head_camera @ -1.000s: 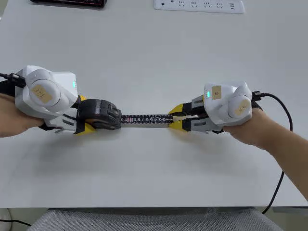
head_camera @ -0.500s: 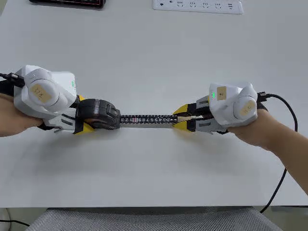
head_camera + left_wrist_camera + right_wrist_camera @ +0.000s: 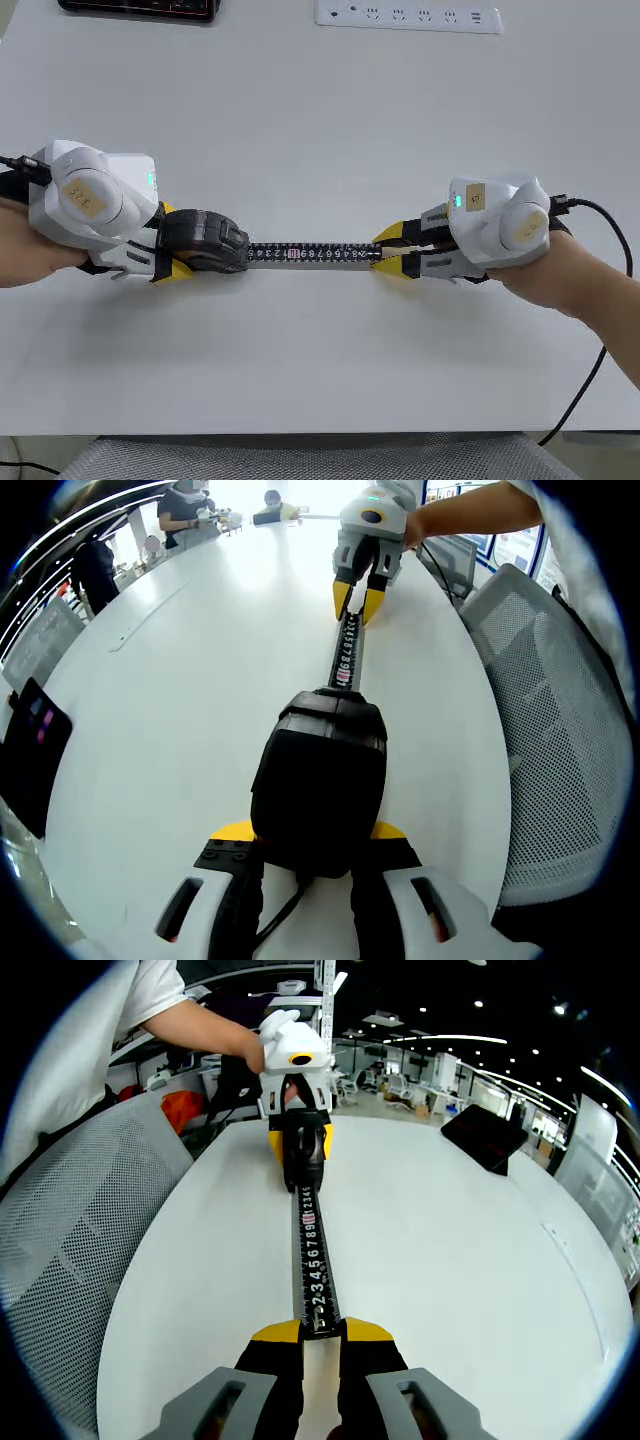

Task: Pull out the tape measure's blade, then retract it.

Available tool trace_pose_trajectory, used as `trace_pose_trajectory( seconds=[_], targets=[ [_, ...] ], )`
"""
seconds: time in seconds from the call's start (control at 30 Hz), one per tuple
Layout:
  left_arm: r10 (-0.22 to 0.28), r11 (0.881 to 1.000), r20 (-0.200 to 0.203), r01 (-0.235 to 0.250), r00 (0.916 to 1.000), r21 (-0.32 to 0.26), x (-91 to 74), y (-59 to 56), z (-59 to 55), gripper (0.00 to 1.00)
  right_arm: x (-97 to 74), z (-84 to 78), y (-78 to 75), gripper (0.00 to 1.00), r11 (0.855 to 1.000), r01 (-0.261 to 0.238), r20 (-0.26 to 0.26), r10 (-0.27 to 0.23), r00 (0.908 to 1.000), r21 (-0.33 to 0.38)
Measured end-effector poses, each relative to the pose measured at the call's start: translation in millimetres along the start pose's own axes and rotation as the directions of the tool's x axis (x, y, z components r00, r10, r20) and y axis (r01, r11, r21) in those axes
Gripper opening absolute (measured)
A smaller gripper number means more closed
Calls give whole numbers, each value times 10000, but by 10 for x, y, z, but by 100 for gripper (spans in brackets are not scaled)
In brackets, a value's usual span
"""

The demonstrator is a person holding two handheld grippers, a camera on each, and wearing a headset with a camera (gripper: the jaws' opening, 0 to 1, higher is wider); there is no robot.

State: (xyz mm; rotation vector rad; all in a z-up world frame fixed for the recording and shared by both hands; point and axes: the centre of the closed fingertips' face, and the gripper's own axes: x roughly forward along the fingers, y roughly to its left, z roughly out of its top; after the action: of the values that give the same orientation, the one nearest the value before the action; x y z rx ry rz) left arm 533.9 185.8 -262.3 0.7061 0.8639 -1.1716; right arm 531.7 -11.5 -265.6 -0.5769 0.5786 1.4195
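White table point(image 3: 320, 130), seen from above in the head view. Grey mesh chair point(image 3: 300, 458) tucked at its near edge; it also shows beside the table in both gripper views. Open office and distant people behind, blurry.

Left gripper point(image 3: 175, 242) sits on the table's left side with a hand behind it, jaws pressed onto the sides of the black case point(image 3: 205, 240). The case rests on the tabletop, its mouth facing right. Right gripper point(image 3: 385, 252) is on the right side with a hand behind it, jaws pinched together on the blade point(image 3: 310, 254) tip. The blade runs straight between case and right gripper, low over the table, numbers facing up. The right gripper view looks down the printed scale to the case.

White power strip point(image 3: 408, 15) at the far edge, well apart from the blade. Dark flat slab point(image 3: 140, 6) at the far left corner, also well apart; can't tell what it is. Black cable point(image 3: 600, 350) runs from the right gripper's back, over the table and off the near edge, apart from the blade.
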Motion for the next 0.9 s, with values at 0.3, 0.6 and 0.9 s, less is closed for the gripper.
trace_pose_trajectory(
  seconds=[0.3, 0.6, 0.9],
  targets=[
    [-20, 10000, -7, 20, 10000, 9, 1, 4, -4, 28, -66, -51, -13, 8, 10000, 29, -147, -29, 9999, -9],
    [-11, 10000, -18, 11, 10000, -5, 4, -3, 0, 28, -145, -96, -12, 8, 9999, 81, -331, -83, 9994, -65],
    [-24, 10000, -47, 24, 10000, -3, 7, -7, -2, 28, -221, -126, -15, 8, 9999, 97, -454, -103, 9989, -131]
  ],
)
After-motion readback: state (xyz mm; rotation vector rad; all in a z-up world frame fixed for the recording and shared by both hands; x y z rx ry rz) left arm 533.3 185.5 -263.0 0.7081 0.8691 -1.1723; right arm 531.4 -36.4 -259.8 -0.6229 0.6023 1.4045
